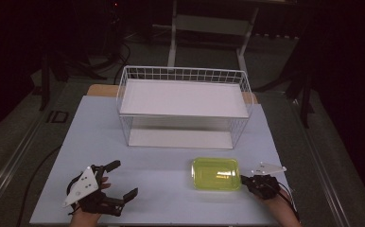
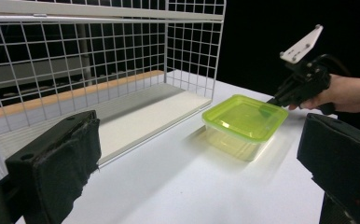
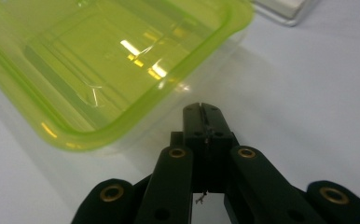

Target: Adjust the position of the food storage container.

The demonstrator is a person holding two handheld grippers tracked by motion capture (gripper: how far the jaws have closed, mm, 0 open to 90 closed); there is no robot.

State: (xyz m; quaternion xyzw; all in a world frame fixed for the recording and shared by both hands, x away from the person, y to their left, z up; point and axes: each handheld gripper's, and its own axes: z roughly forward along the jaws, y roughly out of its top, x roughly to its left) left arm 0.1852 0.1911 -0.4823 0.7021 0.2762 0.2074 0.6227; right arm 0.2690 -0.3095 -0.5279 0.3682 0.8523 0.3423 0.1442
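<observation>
A clear box with a yellow-green lid (image 1: 215, 173) stands on the white table near its front right. My right gripper (image 1: 247, 180) is shut with nothing in it, its tips right at the box's right edge. In the right gripper view the closed jaws (image 3: 202, 111) point at the box's clear wall just under the lid's rim (image 3: 108, 60); I cannot tell if they touch. My left gripper (image 1: 123, 179) rests at the front left, wide open and empty. In its own view the left gripper (image 2: 197, 186) faces the box (image 2: 243, 119) and the right gripper (image 2: 272, 99) behind it.
A white wire rack (image 1: 180, 73) with an upper and a lower white board stands at the middle back of the table (image 1: 161, 165), its open side facing me. In the left gripper view the rack (image 2: 192, 51) stands just left of the box. Dark floor and stands lie beyond.
</observation>
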